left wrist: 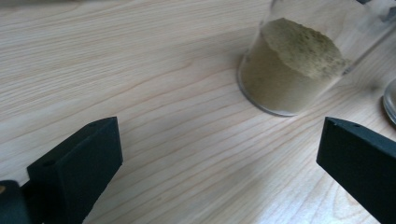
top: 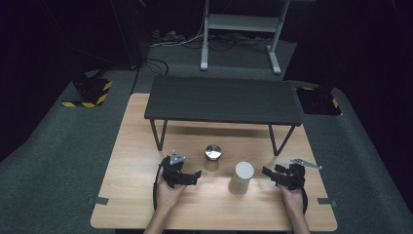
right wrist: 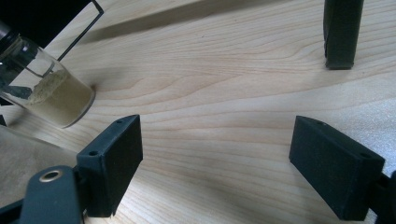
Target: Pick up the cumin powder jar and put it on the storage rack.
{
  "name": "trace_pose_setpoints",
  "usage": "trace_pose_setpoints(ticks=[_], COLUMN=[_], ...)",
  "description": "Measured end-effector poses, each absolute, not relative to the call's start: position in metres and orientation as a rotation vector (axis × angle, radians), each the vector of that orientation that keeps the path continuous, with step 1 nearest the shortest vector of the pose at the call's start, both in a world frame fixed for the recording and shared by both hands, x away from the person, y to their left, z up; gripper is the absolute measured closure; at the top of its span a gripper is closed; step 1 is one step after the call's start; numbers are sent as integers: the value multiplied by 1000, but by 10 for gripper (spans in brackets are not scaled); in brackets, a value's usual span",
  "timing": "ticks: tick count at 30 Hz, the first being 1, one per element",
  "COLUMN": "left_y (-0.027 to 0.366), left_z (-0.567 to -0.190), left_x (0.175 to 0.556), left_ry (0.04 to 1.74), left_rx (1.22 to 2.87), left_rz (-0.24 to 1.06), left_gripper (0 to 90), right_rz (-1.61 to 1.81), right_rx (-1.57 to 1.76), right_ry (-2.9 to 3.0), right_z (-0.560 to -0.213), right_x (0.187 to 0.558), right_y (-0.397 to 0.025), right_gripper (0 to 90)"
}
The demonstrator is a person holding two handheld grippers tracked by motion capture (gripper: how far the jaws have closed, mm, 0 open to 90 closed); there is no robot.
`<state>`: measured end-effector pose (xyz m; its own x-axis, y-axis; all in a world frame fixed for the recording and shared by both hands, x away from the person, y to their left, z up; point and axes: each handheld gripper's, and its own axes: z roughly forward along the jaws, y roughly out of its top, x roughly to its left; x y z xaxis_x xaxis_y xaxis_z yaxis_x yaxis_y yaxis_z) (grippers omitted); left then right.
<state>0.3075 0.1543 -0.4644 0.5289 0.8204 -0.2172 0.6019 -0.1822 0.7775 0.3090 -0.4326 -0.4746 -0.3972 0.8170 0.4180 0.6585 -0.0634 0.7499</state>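
Pale wood, grained and bare, makes up the table where I work, set on grey carpet in a dark room with a light metal stand frame at the far side. Across the table's far half stands a low black shelf on thin legs.

Nearer to me, toward the right, a white cylinder stands upright. Left of it and a little farther off stands a clear glass jar with a shiny metal lid, holding tan powder in its lower part.

My left gripper rests low on the table just left of the jar, jaws spread wide and holding nothing; its own view looks along the wood at the jar close ahead, not between the jaws. My right gripper lies right of the white cylinder, also wide and holding nothing, and points left; in its view the jar sits off to the left, one black shelf leg beyond.

As I judge it, this is the reach, before any grasp. The next move calls for bringing the left jaws level around the jar's glass wall, below the lid, and closing gently so the jar neither tips nor slides.
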Motion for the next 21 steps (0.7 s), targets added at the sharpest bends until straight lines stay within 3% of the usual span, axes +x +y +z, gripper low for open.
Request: trace_pose_setpoints(ticks=[4, 5, 8, 9, 17, 18, 19, 20, 21], left_y=[150, 130, 126, 113, 109, 119, 119, 136, 118], left_z=[-464, -486, -486, -495, -492, -482, -481, -458, -480], left_x=[309, 292, 292, 286, 287, 293, 293, 310, 294], left_ry=[1138, 1267, 1251, 1304, 1271, 1210, 1207, 1060, 1198], left_rx=[1896, 1597, 1616, 1485, 1502, 1636, 1641, 1926, 1639], left_rz=[291, 262, 260, 245, 234, 248, 250, 283, 248], left_gripper=[6, 6, 6, 6, 6, 6, 6, 6, 6], right_rz=[1455, 1454, 1454, 1454, 1456, 1456, 1456, 1456, 1456], right_rx=[1623, 1623, 1622, 1622, 1624, 1623, 1624, 1624, 1624], right_ry=[2031, 2031, 2029, 2029, 2028, 2028, 2028, 2028, 2028], right_z=[-475, -475, -475, -475, -475, -475, -475, -475, -475], right_x=[309, 309, 309, 309, 309, 309, 309, 309, 309], right_y=[-433, -433, -433, -433, -433, -433, -433, -433, -433], right_gripper=[168, 168, 169, 168, 168, 168, 168, 168, 168])
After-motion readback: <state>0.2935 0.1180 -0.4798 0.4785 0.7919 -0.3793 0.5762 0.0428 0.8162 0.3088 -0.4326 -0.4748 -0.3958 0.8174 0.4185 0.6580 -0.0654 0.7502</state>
